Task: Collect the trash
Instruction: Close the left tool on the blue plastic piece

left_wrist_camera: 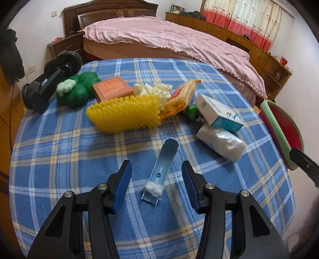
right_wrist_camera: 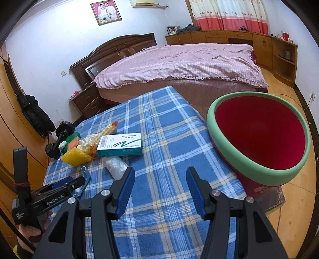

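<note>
The left hand-held gripper [left_wrist_camera: 157, 173] is hanging over the counter [left_wrist_camera: 59, 151], which is wearing a blue checked cloth. Its two blue fingers [left_wrist_camera: 124, 177] are standing apart, with nothing pinched. A small light blue plastic scoop [left_wrist_camera: 164, 159] is lying on the cloth right between them, and a bit of white fluff [left_wrist_camera: 153, 188] is sitting at its near end. The fingers are not touching it.

The left view is showing the trash pile up close. A yellow spiky foam net [left_wrist_camera: 125, 113] is lying in the middle. Behind it are an orange box [left_wrist_camera: 112, 88], some white stringy stuff [left_wrist_camera: 153, 88] and an orange mesh bag [left_wrist_camera: 179, 97]. To the right are a white and teal medicine box [left_wrist_camera: 217, 112], a green cap [left_wrist_camera: 191, 113] beside it, and a crinkly clear wrapper [left_wrist_camera: 221, 143] near the box. At the far left, a green toy [left_wrist_camera: 77, 89] is sitting beside a black dumbbell [left_wrist_camera: 51, 79].

The right view is showing things the left one only clips at its edge. A big red bowl [right_wrist_camera: 259, 137] with a green rim is sitting off the right side of the counter, tipped toward the camera, and it is looking bare inside. The right hand-held gripper [right_wrist_camera: 159, 187] is hovering over bare cloth, fingers apart and holding nothing. This view is also showing the left one from the side, with a hand [right_wrist_camera: 33, 229] gripping its handle, and a framed photo [right_wrist_camera: 106, 12] on the wall above the pink bed [right_wrist_camera: 179, 61].
</note>
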A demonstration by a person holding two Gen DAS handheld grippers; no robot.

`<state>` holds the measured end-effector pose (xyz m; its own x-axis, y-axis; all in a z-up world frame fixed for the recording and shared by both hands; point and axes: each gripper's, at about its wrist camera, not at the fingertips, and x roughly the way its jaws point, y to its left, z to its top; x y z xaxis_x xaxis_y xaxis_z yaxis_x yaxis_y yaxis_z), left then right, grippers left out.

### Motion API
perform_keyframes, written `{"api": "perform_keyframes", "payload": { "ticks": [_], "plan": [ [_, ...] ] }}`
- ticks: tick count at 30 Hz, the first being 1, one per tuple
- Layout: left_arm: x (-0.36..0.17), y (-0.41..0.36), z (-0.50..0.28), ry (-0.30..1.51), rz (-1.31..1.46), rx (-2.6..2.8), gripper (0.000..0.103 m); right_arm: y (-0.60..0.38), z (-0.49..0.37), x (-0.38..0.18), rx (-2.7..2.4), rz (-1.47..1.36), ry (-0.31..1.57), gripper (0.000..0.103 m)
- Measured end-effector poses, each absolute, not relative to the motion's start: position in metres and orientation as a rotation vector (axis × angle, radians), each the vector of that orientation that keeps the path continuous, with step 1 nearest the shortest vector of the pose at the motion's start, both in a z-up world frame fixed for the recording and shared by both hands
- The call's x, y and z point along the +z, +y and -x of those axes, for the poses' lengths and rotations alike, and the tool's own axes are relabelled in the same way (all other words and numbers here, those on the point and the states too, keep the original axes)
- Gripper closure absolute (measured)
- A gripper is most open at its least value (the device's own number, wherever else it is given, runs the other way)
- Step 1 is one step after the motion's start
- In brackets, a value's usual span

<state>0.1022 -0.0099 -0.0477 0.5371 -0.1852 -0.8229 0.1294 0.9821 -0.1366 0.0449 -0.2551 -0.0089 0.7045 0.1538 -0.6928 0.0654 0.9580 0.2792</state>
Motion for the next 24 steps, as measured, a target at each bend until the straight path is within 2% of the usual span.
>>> {"api": "perform_keyframes", "payload": {
  "ticks": [1, 4, 7, 12, 24],
  "plan": [
    [-0.049, -0.01, -0.103, 0.99, 0.06, -0.187, 0.052, -0.254, -0.046, -0.01, 0.05, -0.294, 0.795, 0.046],
    [-0.056, -0.01, -0.105, 1.011, 0.051, -0.179, 0.063, -0.252, -0.051, -0.014, 0.053, -0.293, 0.807, 0.046],
    [-0.057, -0.01, -0.103, 1.004, 0.035, -0.174, 0.068, -0.249, -0.054, -0.016, 0.06, -0.288, 0.815, 0.046],
    [-0.057, -0.011, -0.103, 0.994, 0.013, -0.168, 0.086, -0.243, -0.06, -0.019, 0.072, -0.279, 0.828, 0.046],
    [-0.044, 0.006, -0.102, 0.951, 0.158, -0.171, 0.086, -0.215, -0.085, -0.034, 0.155, -0.224, 0.882, 0.044]
  ]
}}
